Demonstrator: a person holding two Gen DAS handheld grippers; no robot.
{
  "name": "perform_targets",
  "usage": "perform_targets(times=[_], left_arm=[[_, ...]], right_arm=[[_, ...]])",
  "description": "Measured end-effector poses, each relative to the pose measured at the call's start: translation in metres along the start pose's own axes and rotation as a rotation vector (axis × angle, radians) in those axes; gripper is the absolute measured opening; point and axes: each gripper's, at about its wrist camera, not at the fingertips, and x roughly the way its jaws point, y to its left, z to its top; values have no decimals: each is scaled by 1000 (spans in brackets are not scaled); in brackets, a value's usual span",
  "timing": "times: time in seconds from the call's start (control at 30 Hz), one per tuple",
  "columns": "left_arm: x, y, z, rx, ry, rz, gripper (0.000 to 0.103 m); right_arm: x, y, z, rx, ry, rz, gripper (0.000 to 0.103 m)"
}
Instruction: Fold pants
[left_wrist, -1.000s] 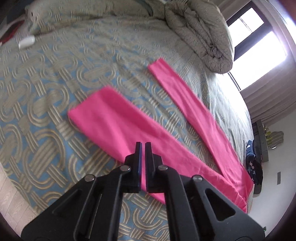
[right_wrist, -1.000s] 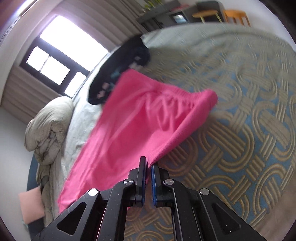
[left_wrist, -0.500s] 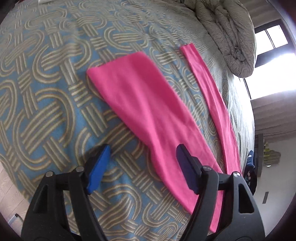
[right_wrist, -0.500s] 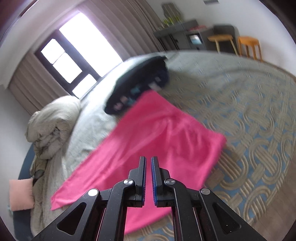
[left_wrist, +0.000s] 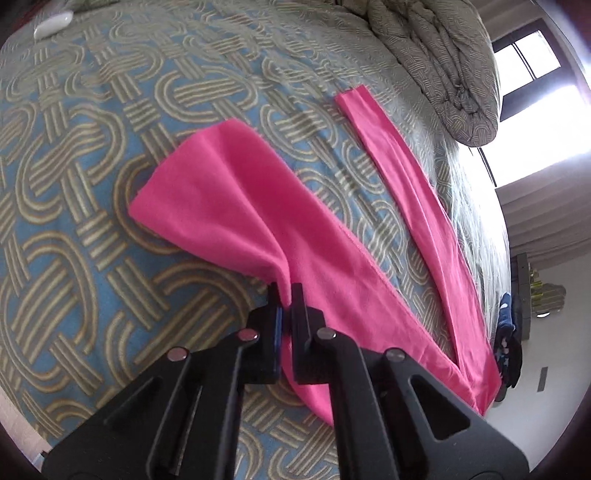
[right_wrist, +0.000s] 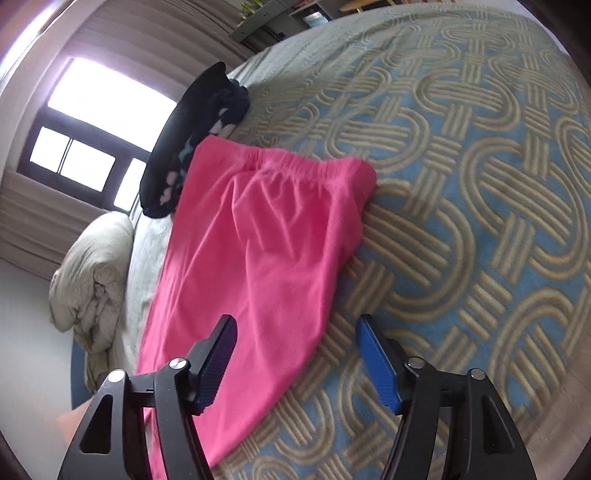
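Observation:
Bright pink pants (left_wrist: 266, 206) lie spread on the patterned bedspread, legs forming a V. My left gripper (left_wrist: 285, 291) is shut on the near edge of the closer leg, and the fabric bunches up into its tips. The far leg (left_wrist: 406, 177) lies flat and straight. In the right wrist view the waistband end of the pants (right_wrist: 266, 236) lies flat, elastic band at the far side. My right gripper (right_wrist: 295, 350) is open, its jaws standing wide on either side of the pants' near edge just above the fabric, holding nothing.
The bed has a blue and tan looped-pattern bedspread (left_wrist: 74, 184). A rolled grey duvet (left_wrist: 443, 55) lies at the far side. A dark patterned garment (right_wrist: 192, 140) lies beside the waistband. A small white object (left_wrist: 51, 24) sits at the far left. Windows are beyond the bed.
My left gripper opened, dropped onto the near leg and has shut on its edge, lifting a fold. My right gripper was shut and has opened wide over the waistband end.

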Motion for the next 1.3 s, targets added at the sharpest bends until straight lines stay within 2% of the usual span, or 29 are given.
perform_targets(times=[0.07,0.1,0.13,0.17,0.2,0.43,0.67,0.9,1.13,1.3], left_arm=[[-5,-2,0,8,-13,-9,4],[-8,-3,2,10,-19,-12,4],[-14,-4,2,9,-29,-21,4],[-16,-3,3,9,-34,-30,4],[-21,-5,4,11,-44,-45,4],[-54,-39,11,89,-105,-75,4],[-64,-75,34,126,-119,-98,4],[-65,-109,48,167,-134,-108,4],[-51,-128,75,140,-99,-107,4],[-23,-149,109,118,-51,-73,4]], right_arm=[[7,9,2,-44,-10,-1,69],[9,13,4,-58,1,-3,61],[13,18,6,-84,19,-7,41],[15,23,8,-107,41,-32,6],[14,23,9,-100,31,-40,2],[-24,46,15,-138,-60,24,2],[-45,77,32,-186,-112,98,2],[-36,107,44,-245,-116,87,2],[-21,119,64,-220,-122,86,2],[3,160,95,-266,-120,78,2]])
